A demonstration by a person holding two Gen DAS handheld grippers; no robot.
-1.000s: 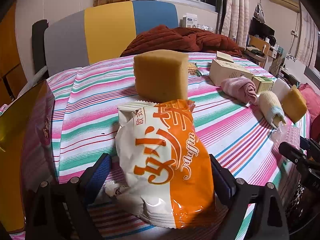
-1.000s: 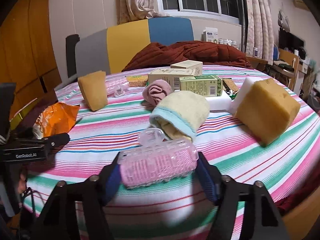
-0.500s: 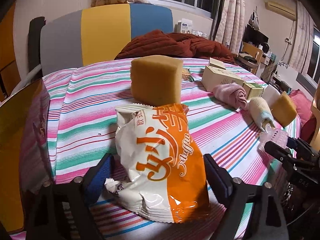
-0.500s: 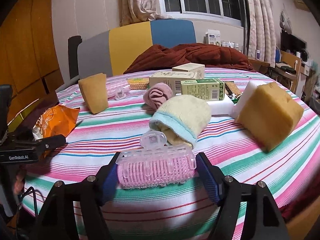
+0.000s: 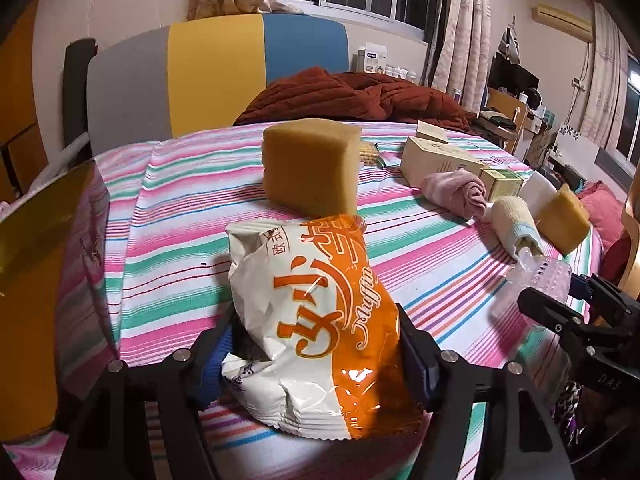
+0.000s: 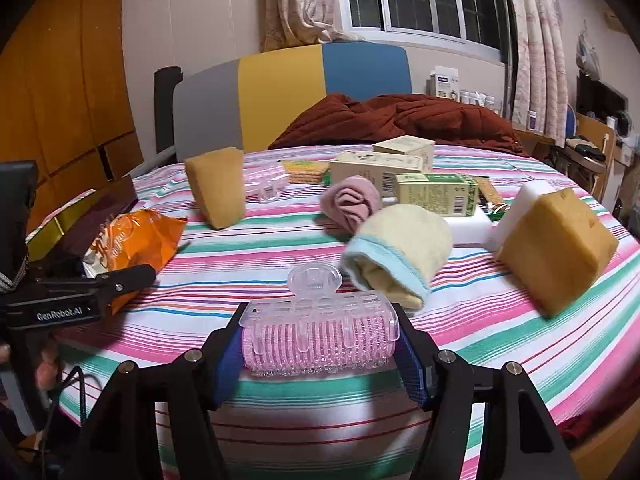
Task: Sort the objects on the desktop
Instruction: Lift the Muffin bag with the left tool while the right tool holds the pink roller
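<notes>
Gripping is under way on both sides: the left gripper [image 5: 316, 354] is closed w/ both pads against the muffin bag [image 5: 316, 320], and the right gripper [image 6: 318, 346] is clamped across the ends of the pink hair roller [image 6: 320, 334].

Places, all rel. to the near sponge [image 5: 310, 166]: the muffin bag is just in front of it, its top edge overlapping the sponge's base in the left wrist view; contact can't be told. The pink sock [image 5: 456, 192], yellow sock [image 5: 516, 226] and boxes [image 5: 438, 160] sit to its right; a second sponge [image 6: 556, 248] lies well apart, further right. A second roller [image 6: 264, 180] is tucked just behind it.

For the step in hand, judged as carrying each item to its group:
- Bag should be lifted straight up before any sideways move, so the sponge isn't knocked.
- Squeeze on the bag should be kept light; crinkly film is likely to slip or crush the contents.
- Roller is held end-to-end, so it should be kept level; its clear clip [image 6: 314, 280] may swing if tilted.
- Roller prob. belongs w/ the second roller; bag w/ the biscuit pack [image 6: 304, 170].
</notes>
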